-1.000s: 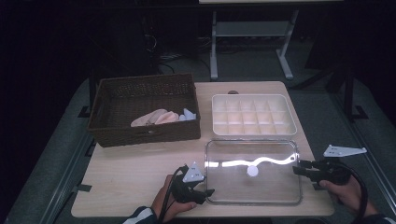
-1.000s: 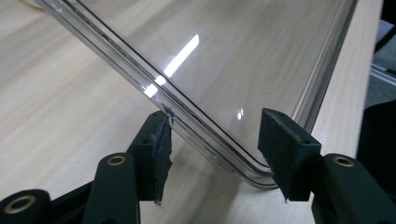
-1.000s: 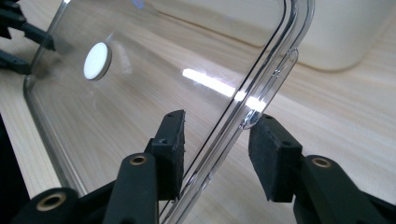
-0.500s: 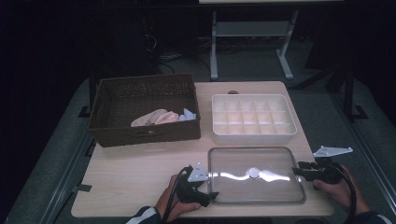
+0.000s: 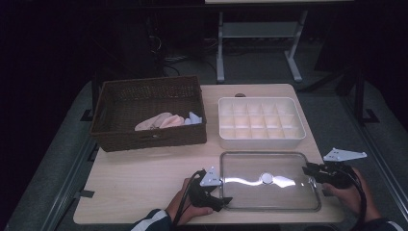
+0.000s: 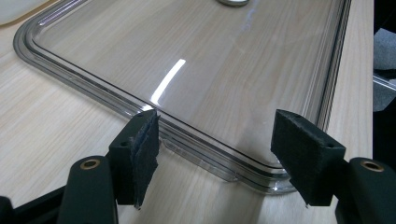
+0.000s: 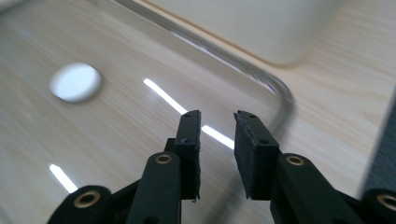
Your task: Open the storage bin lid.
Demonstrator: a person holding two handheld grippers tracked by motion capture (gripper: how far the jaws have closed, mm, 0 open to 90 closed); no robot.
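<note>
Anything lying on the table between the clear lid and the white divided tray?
Nothing. In the high view, bare wood separates the clear lid from the white divided tray; the right gripper view shows that gap bare too.

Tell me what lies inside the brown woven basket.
Inside the brown woven basket lie pinkish folded cloths and a pale blue piece against its near wall. Whatever is beneath them is covered, and the near wall hides the floor there.
</note>
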